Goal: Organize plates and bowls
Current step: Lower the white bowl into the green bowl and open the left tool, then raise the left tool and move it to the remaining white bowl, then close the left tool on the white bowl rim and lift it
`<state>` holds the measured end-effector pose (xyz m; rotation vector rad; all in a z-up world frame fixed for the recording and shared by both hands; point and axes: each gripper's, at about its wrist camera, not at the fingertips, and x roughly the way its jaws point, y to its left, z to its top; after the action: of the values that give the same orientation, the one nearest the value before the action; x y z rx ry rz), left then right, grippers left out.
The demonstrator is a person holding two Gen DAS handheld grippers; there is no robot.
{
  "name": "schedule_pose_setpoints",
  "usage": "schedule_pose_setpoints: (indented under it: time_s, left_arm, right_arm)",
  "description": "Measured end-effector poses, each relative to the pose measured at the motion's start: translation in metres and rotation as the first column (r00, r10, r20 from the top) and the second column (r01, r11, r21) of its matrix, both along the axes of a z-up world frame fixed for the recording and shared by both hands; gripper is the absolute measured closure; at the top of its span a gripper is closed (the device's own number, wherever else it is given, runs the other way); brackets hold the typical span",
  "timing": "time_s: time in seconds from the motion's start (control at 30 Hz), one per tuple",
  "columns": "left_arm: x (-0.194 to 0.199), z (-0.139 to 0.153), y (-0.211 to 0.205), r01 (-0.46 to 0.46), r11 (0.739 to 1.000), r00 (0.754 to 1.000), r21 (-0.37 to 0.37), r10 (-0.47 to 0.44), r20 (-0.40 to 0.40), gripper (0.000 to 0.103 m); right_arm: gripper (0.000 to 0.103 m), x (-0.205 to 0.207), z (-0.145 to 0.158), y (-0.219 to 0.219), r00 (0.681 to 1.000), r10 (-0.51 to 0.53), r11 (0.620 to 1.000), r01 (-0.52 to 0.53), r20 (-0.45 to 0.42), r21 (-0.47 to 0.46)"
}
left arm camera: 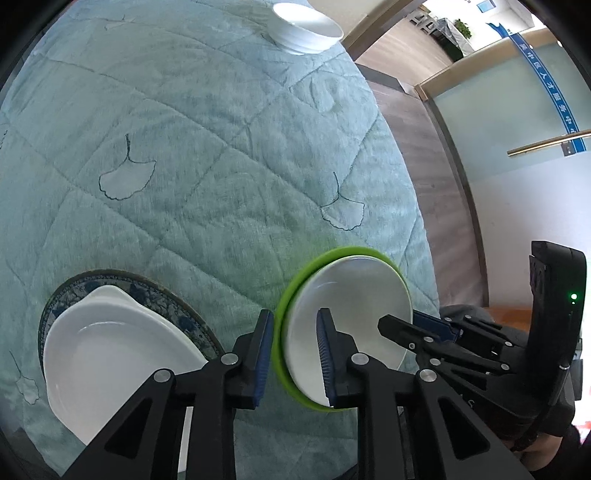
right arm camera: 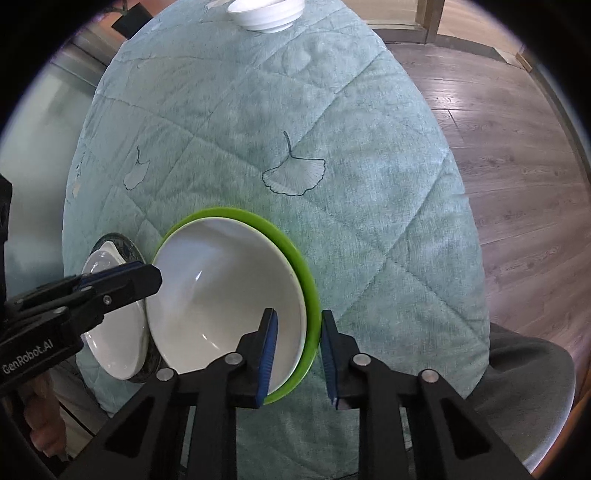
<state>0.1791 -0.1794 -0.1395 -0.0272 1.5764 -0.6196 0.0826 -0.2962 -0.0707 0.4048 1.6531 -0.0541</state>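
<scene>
The teal quilted tablecloth [left arm camera: 207, 155] covers the whole table. On it, near the front, lies the blue-patterned plate [left arm camera: 162, 295] with a white dish [left arm camera: 110, 350] resting inside. Just beside it is the green plate [right arm camera: 295, 251], and a white bowl [right arm camera: 221, 288] sits in it. A stack of white bowls [left arm camera: 306, 27] stands well apart, at the far edge.

The step seems to be moving the green plate with its bowl, probably toward the other dishes; the next move needs both sides to stay level.

The left gripper [left arm camera: 295, 354] spans the left rim and the right gripper [right arm camera: 297, 354] the right rim, both half-open. Whether they really pinch, I cannot tell.
</scene>
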Motion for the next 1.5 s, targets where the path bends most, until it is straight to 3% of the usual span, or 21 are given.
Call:
schedule_pose_setpoints:
  time_s: [0.1,0.17,0.23,0.27,0.33,0.4,0.43,0.5,0.53,0.63,0.7,0.77,0.83,1.0,1.07,1.17,1.33,1.5]
  left_arm:
    - [0.005,0.009,0.006,-0.012,1.000,1.000,-0.006,0.013,0.026,0.082]
    - [0.013,0.020,0.013,-0.023,1.000,0.998,0.000,0.023,0.063,0.079]
    - [0.026,0.037,0.019,-0.032,0.999,0.993,-0.003,0.033,0.118,0.076]
    - [0.032,0.046,0.021,-0.036,0.999,0.989,-0.009,0.037,0.146,0.068]
    - [0.048,0.068,0.024,-0.058,0.998,0.973,-0.033,0.064,0.222,0.046]
    - [0.065,0.091,0.025,-0.086,0.992,0.944,-0.095,0.112,0.311,0.018]
    - [0.077,0.107,0.025,-0.101,0.986,0.914,-0.134,0.145,0.380,0.013]
    - [0.095,0.124,0.020,-0.120,0.984,0.874,-0.132,0.167,0.456,0.001]
    - [0.107,0.133,0.016,-0.129,0.983,0.850,-0.132,0.178,0.496,0.001]
    - [0.142,0.147,0.005,-0.147,0.983,0.815,-0.110,0.183,0.550,0.001]
    - [0.162,0.149,-0.005,-0.154,0.984,0.809,-0.089,0.177,0.561,0.001]
    - [0.186,0.145,-0.016,-0.164,0.984,0.821,-0.075,0.178,0.543,0.001]
    - [0.211,0.137,-0.031,-0.147,0.985,0.848,-0.086,0.171,0.501,0.001]
    - [0.258,0.106,-0.063,-0.120,0.989,0.892,-0.081,0.143,0.428,0.001]
    - [0.270,0.091,-0.072,-0.116,0.991,0.907,-0.065,0.133,0.400,0.001]
    - [0.298,0.063,-0.085,-0.118,0.991,0.947,-0.070,0.133,0.291,0.001]
    - [0.331,0.022,-0.097,-0.124,0.991,0.967,-0.044,0.130,0.219,0.001]
    - [0.352,-0.023,-0.100,-0.129,0.991,0.985,-0.035,0.132,0.112,0.002]
  right_arm:
    - [0.081,0.002,0.003,-0.005,1.000,-0.019,1.000,0.019,0.009,0.007]
    - [0.075,0.005,0.011,-0.014,0.999,-0.027,0.999,0.028,0.034,-0.032]
    - [0.033,0.009,0.025,-0.027,0.994,-0.050,0.998,0.054,0.092,-0.040]
    - [0.023,0.014,0.033,-0.035,0.986,-0.078,0.996,0.084,0.147,-0.034]
    - [0.013,0.025,0.056,-0.052,0.952,-0.121,0.992,0.123,0.282,0.010]
    - [0.000,0.047,0.080,-0.066,0.915,-0.102,0.995,0.099,0.391,0.028]
    - [0.001,0.062,0.093,-0.071,0.896,-0.076,0.997,0.081,0.437,0.008]
    - [0.001,0.088,0.109,-0.077,0.879,-0.026,0.998,0.047,0.475,-0.034]
    - [0.001,0.105,0.114,-0.080,0.882,0.004,0.998,0.024,0.470,-0.054]
    - [0.001,0.144,0.120,-0.086,0.889,0.041,0.997,-0.010,0.456,-0.071]
    - [0.001,0.166,0.117,-0.091,0.893,0.039,0.999,-0.018,0.448,-0.050]
    - [0.001,0.187,0.106,-0.088,0.915,0.029,1.000,-0.023,0.403,-0.020]
    - [0.001,0.205,0.095,-0.092,0.925,0.009,1.000,-0.014,0.380,0.011]
    - [0.001,0.243,0.065,-0.105,0.938,-0.025,0.998,0.005,0.346,0.059]
    - [0.001,0.255,0.055,-0.109,0.943,-0.027,0.999,0.017,0.331,0.032]
    - [0.001,0.277,0.038,-0.113,0.956,-0.010,1.000,0.015,0.293,-0.018]
    - [0.001,0.302,0.002,-0.107,0.976,0.093,0.989,-0.067,0.197,-0.134]
    - [0.005,0.311,-0.042,-0.110,0.995,0.053,0.994,-0.045,0.080,-0.101]
